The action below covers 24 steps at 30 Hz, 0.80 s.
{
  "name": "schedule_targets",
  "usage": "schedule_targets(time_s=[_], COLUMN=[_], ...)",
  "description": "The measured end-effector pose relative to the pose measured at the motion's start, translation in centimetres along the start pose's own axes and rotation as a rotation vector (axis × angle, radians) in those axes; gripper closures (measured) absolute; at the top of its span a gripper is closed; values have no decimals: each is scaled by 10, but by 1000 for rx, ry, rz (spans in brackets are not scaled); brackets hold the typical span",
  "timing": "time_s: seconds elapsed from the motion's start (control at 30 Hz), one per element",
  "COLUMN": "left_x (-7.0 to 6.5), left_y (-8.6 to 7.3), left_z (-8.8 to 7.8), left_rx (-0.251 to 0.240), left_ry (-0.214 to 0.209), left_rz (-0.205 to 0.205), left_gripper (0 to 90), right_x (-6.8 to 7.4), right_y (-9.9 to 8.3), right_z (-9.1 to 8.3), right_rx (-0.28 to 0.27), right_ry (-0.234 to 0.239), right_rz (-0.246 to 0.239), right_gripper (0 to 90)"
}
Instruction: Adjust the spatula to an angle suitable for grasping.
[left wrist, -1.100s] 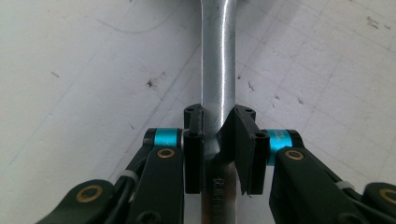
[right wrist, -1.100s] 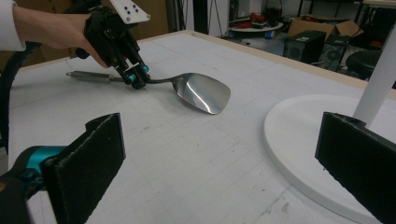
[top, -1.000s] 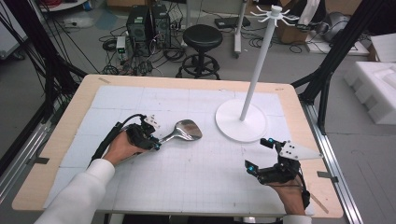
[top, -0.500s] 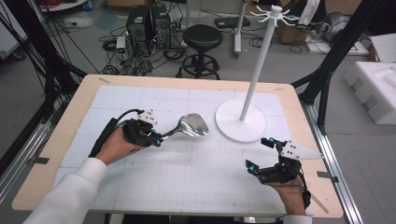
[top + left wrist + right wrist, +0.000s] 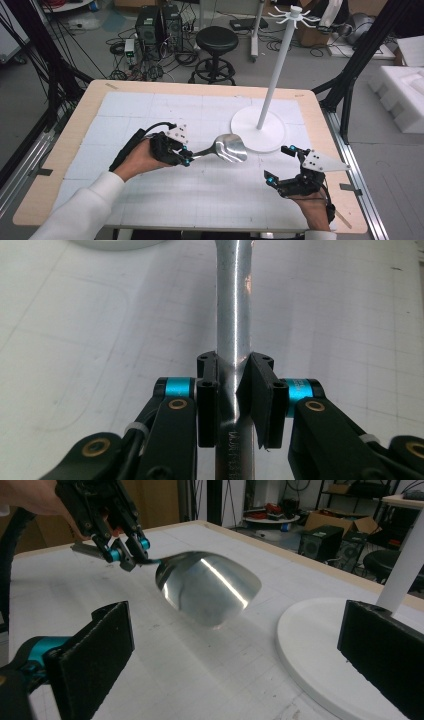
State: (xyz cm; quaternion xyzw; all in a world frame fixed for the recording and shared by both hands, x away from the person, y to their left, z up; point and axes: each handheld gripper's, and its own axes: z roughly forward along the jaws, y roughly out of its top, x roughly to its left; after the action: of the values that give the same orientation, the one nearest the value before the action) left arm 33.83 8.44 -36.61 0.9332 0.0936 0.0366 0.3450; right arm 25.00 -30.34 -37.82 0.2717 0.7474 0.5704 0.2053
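A large steel serving spoon (image 5: 227,148) hangs above the white mat, its bowl pointing toward the stand. My left gripper (image 5: 186,155) is shut on the spoon's handle (image 5: 233,340), both black pads pressing its sides in the left gripper view. From the right gripper view, the shiny bowl (image 5: 207,587) floats a little above the mat with the left gripper (image 5: 125,552) behind it. My right gripper (image 5: 282,164) rests near the table's front right, jaws wide apart with nothing between them. A white rack stand with hooks on top (image 5: 275,75) rises from a round base (image 5: 260,132).
The white gridded mat (image 5: 150,115) covers a wooden table (image 5: 65,150). The stand's round base (image 5: 320,645) lies close in front of the right gripper. Beyond the table stand a black stool (image 5: 216,42), computer boxes and cables. White foam blocks (image 5: 402,95) sit at the right.
My left gripper has carried the spoon to the right and upward, toward the stand's base. The right gripper has stayed where it was.
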Motion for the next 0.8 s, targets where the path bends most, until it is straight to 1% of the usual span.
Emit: schedule_targets(time_s=[0.03,0.07,0.1,0.13,0.17,0.2,0.23,0.27,0.3,0.33,0.4,0.53,0.6,0.63,0.73,0.8], left_x=[-2,-5,-7,-10,-10,-16,-19,-19,-24,-27,-31,-38,-40,-42,-45,-46], left_y=[2,5,7,9,9,13,14,14,17,18,20,21,21,22,24,24], left_z=[3,7,10,14,14,22,26,26,34,40,47,59,62,67,74,78], left_rx=[2,0,8,12,12,24,28,28,42,44,57,84,85,82,72,75], left_ry=[-17,-23,-31,-46,-46,-63,-76,-76,-98,-112,-127,-152,-152,-171,-185,-191], left_rz=[7,18,27,34,34,61,78,78,114,123,142,172,177,188,196,203], left_gripper=[749,749,749,749,748,748,749,748,748,748,748,748,748,748,748,748], right_x=[0,0,0,0,0,0,0,0,0,1,1,0,0,0,0,0], right_y=[0,1,1,1,1,1,1,1,1,1,1,0,0,0,-1,-1], right_z=[0,-1,-1,-1,-1,-1,-1,-1,-1,-1,0,0,0,0,1,1], right_rx=[0,-2,-3,-4,-4,-4,-4,-2,0,2,2,0,1,3,7,8], right_ry=[-1,-1,0,1,1,2,3,5,4,4,5,4,2,4,6,6], right_rz=[3,0,-2,-2,-2,-1,-3,-1,-2,0,2,2,2,2,2,3], right_gripper=[4,4,4,4,4,4,4,4,4,4,4,4,4,4,4,4])
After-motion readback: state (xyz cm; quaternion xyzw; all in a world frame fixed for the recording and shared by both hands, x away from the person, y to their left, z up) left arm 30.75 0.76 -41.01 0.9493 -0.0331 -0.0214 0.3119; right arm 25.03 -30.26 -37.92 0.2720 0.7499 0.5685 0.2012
